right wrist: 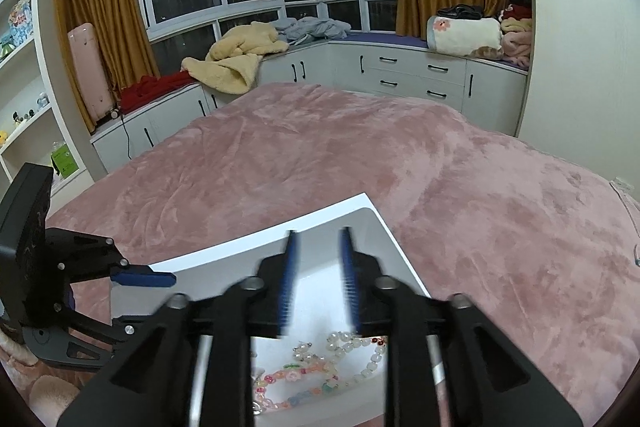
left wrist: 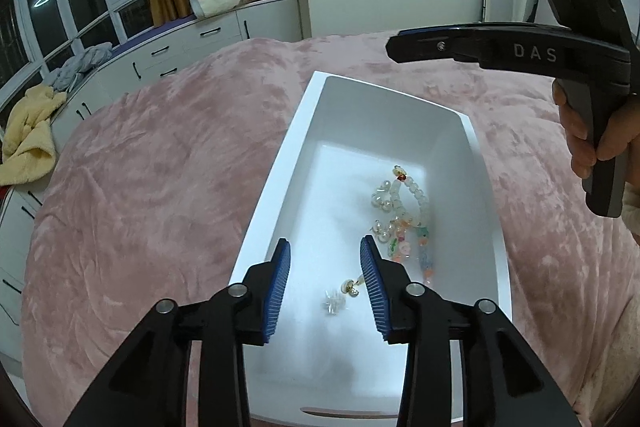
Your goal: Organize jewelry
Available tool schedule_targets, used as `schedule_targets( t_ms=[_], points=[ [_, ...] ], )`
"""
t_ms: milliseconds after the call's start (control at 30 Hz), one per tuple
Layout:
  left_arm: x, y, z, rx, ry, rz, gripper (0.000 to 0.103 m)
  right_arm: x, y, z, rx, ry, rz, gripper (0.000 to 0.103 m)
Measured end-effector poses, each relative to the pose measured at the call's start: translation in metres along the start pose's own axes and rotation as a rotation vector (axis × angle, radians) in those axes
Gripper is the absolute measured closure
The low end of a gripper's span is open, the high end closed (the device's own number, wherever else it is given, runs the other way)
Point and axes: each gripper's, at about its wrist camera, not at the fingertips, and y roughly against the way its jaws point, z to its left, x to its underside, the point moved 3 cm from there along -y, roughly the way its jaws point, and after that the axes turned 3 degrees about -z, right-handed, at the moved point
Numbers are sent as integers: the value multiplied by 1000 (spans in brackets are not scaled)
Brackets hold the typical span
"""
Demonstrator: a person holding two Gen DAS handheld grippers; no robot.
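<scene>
A white box (left wrist: 296,147) lies on the pink bed. Inside it lie beaded bracelets (left wrist: 404,215), a small gold earring (left wrist: 350,287) and a clear piece (left wrist: 333,303). My left gripper (left wrist: 325,259) is open and empty, just above the near end of the box, over the earring. My right gripper (right wrist: 320,247) is open and empty above the box (right wrist: 372,223), with the bracelets (right wrist: 320,371) below it. In the left wrist view the right gripper (left wrist: 400,43) shows side-on beyond the box's far end. The left gripper (right wrist: 160,279) shows at the right view's left edge.
The pink blanket (left wrist: 160,167) covers the bed around the box. White cabinets (right wrist: 420,75) under the window carry towels and clothes (right wrist: 236,59). A pink suitcase (right wrist: 90,67) and shelves (right wrist: 24,87) stand at the left.
</scene>
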Motion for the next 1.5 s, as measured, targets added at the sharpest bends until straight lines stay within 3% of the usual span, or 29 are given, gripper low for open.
schedule_targets(
  t_ms=[100, 167, 300, 433, 533, 767, 933, 1100, 1300, 1500],
  points=[
    [0, 7, 0, -16, 12, -30, 44, -1, 8, 1, 19, -5, -26, 37],
    [-1, 13, 0, -32, 19, -51, 33, -1, 16, 2, 23, -5, -47, 34],
    [-3, 34, 0, -49, 51, -116, 25, -2, 36, 4, 48, -2, -89, 20],
    [-1, 59, 0, -83, 87, -174, 13, 0, 64, 4, 71, -18, -127, 13],
    [3, 76, -1, -119, 114, -201, 9, 3, 83, 4, 118, -20, -143, 4],
    [17, 110, 2, -202, 176, -212, 5, 27, 115, 12, 212, 7, -123, 5],
    [31, 136, -4, -302, 226, -221, 3, 53, 134, 19, 256, -60, -125, 5],
    [52, 148, -18, -338, 301, -236, 3, 83, 151, 39, 308, -64, -145, 5],
    [78, 146, -38, -318, 388, -236, 3, 117, 163, 69, 357, -6, -160, 5],
    [91, 144, -57, -308, 346, -234, 3, 143, 168, 88, 337, 0, -141, 5]
  ],
)
